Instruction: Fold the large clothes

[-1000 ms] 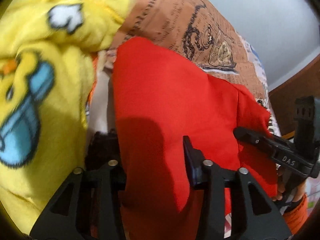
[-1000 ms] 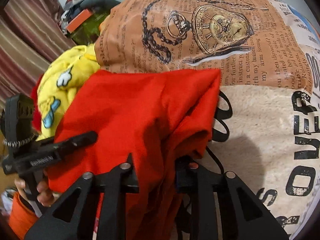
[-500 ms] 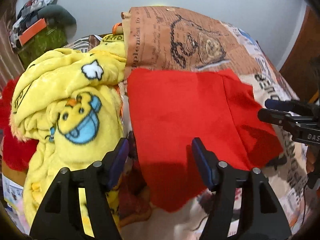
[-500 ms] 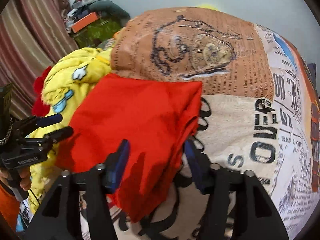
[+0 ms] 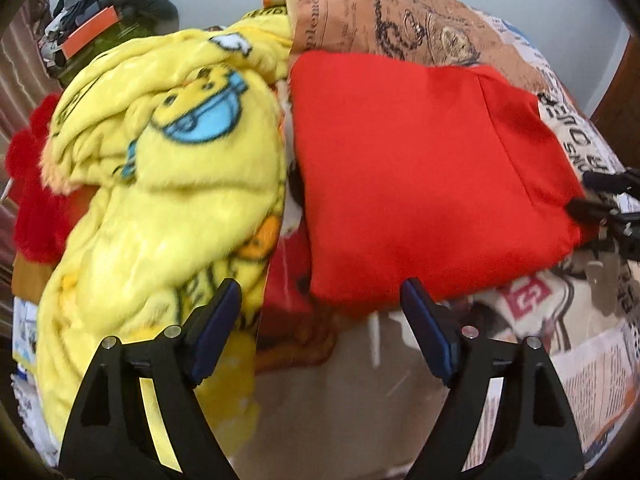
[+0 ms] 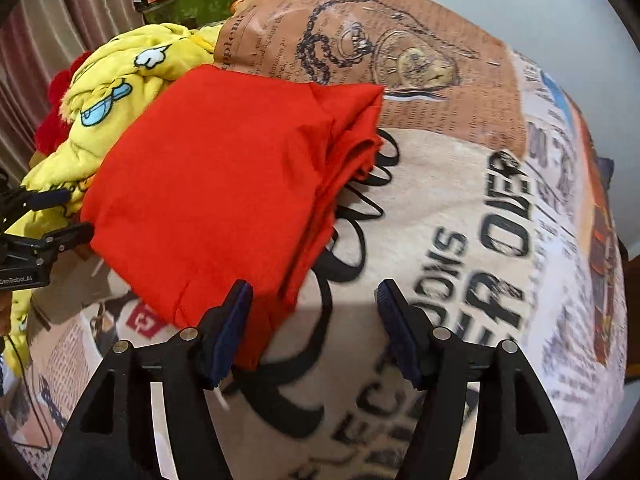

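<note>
A: What lies under everything?

B: A wide newspaper-print bedcover in tan and cream (image 6: 460,208), pocket watch and chain drawn near its far end.

A: And on it?

B: A crumpled yellow fleece blanket with blue cartoon patches (image 5: 160,184) on the left, a red fluffy thing (image 5: 36,216) past it. Just beside the blanket, the folded red cloth garment (image 5: 416,168) lies flat as a rough rectangle, layered edges on its right.

A: The tongs?

B: The left gripper (image 5: 320,316) is spread wide, empty, short of the garment's near edge. The right gripper (image 6: 316,312) is spread too, one finger (image 6: 230,328) against the garment's near corner.
</note>
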The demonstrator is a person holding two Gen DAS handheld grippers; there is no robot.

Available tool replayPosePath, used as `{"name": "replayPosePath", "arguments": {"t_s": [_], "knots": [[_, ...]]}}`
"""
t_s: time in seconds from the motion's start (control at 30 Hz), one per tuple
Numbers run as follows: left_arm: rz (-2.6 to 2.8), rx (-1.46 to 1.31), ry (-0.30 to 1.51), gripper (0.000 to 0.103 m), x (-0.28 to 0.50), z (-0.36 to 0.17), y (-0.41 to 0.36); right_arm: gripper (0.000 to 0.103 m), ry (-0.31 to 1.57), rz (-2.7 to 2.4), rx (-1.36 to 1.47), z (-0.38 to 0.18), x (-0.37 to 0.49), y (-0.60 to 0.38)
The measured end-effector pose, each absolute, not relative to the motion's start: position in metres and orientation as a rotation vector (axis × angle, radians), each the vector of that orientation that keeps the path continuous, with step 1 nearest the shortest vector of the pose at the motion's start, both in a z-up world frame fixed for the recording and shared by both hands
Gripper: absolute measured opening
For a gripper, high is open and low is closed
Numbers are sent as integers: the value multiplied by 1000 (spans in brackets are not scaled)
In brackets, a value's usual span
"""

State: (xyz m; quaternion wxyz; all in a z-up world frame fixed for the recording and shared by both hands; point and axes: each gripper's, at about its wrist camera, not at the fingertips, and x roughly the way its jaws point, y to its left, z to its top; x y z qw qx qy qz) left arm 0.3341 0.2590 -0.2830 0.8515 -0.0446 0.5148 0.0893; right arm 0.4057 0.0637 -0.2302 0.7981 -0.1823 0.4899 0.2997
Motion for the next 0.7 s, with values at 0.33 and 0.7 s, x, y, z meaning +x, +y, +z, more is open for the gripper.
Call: {"name": "replayPosePath", "arguments": {"t_s": [0.33, 0.7], "knots": [[203, -140, 891, 81, 272, -180, 244, 61, 935, 667, -179, -136, 356, 20], [125, -99, 435, 81, 163, -11, 184, 61, 525, 748, -11, 13, 240, -18]]}}
